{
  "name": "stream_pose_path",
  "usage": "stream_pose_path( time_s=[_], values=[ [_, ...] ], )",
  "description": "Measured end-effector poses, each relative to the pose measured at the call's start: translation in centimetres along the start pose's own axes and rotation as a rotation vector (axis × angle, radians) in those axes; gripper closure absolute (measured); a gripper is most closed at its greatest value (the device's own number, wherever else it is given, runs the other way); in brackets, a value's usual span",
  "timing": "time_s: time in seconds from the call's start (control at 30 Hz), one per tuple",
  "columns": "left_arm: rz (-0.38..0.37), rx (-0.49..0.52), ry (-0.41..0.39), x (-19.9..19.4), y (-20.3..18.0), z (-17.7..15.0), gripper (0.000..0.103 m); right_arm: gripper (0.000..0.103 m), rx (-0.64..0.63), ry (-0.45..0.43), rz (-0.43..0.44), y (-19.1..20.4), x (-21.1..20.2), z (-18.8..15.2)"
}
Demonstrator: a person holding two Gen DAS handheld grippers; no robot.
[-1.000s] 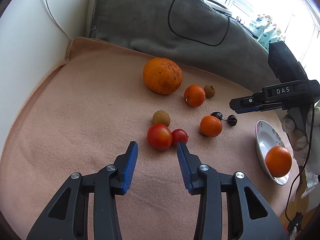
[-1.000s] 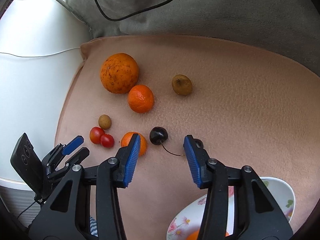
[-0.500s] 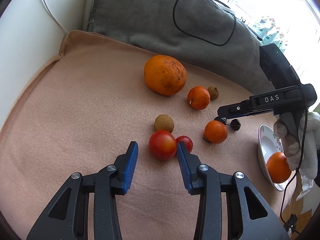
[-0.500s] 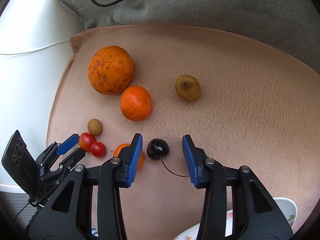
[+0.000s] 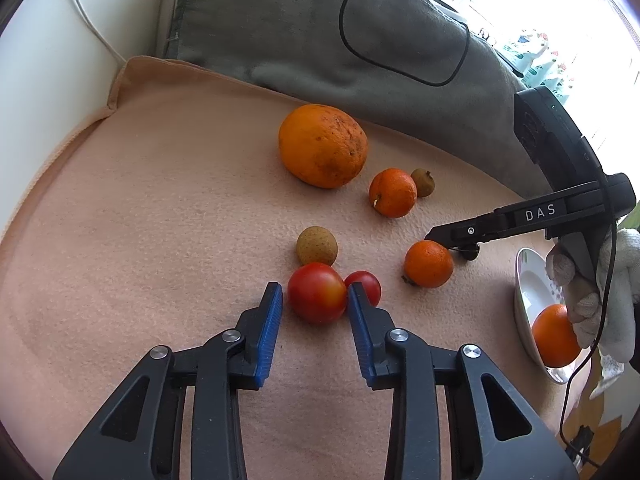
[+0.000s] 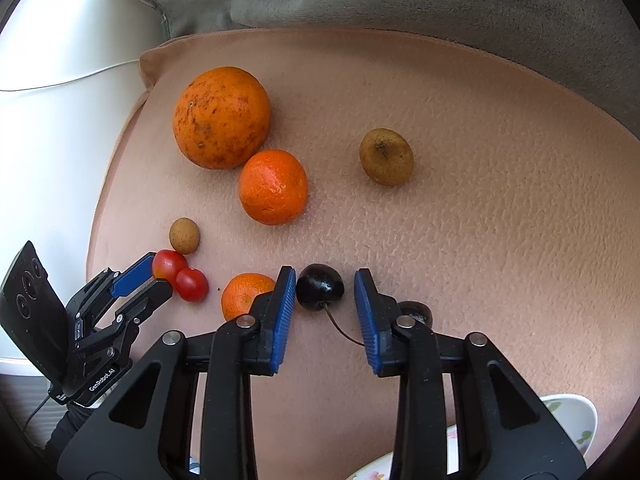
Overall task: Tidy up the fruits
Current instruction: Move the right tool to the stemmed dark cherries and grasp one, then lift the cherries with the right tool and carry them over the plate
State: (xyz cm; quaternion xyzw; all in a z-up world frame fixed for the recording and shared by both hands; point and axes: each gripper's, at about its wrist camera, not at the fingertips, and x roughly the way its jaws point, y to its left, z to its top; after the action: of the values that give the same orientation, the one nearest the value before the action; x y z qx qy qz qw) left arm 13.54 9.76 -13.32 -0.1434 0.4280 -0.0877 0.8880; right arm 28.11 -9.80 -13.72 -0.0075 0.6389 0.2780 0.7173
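Note:
My left gripper (image 5: 315,294) is open, its blue jaws on either side of the larger red tomato (image 5: 317,298), with a smaller tomato (image 5: 366,286) just behind the right jaw. My right gripper (image 6: 325,286) is open around a dark cherry (image 6: 320,292) with a stem; a second cherry (image 6: 418,314) lies behind its right finger. A big orange (image 5: 322,145), two tangerines (image 5: 393,192) (image 5: 428,263) and two brown longans (image 5: 317,245) (image 5: 423,182) lie on the pink blanket (image 5: 160,220). A tangerine (image 5: 554,336) sits in the floral bowl (image 5: 524,300).
A grey cushion (image 5: 320,32) with a black cable (image 5: 400,64) lies behind the blanket. A white wall (image 5: 48,40) stands at the left. The bowl's rim also shows in the right wrist view (image 6: 572,412) at the bottom right.
Both grippers have moved forward and down. The left jaws now flank the larger tomato, the right jaws flank the dark cherry. No fruit has moved.

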Motion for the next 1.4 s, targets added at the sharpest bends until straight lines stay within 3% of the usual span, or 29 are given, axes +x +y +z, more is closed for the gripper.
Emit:
stream_pose_path(
  time_s=[0.5, 0.97, 1.4],
  values=[
    [0.004, -0.012, -0.017, -0.1, 0.1, -0.1, 0.074, 0.077, 0.001, -0.008, 0.009, 0.4, 0.0, 0.0],
    [0.005, -0.031, -0.055, -1.9, 0.2, -0.5, 0.074, 0.078, 0.012, -0.079, 0.027, -0.4, -3.6, -0.8],
    [-0.015, -0.005, -0.089, -3.3, -2.0, -0.4, 0.074, 0.078, 0.003, -0.165, 0.020, -1.7, -7.9, -3.9]
  ],
)
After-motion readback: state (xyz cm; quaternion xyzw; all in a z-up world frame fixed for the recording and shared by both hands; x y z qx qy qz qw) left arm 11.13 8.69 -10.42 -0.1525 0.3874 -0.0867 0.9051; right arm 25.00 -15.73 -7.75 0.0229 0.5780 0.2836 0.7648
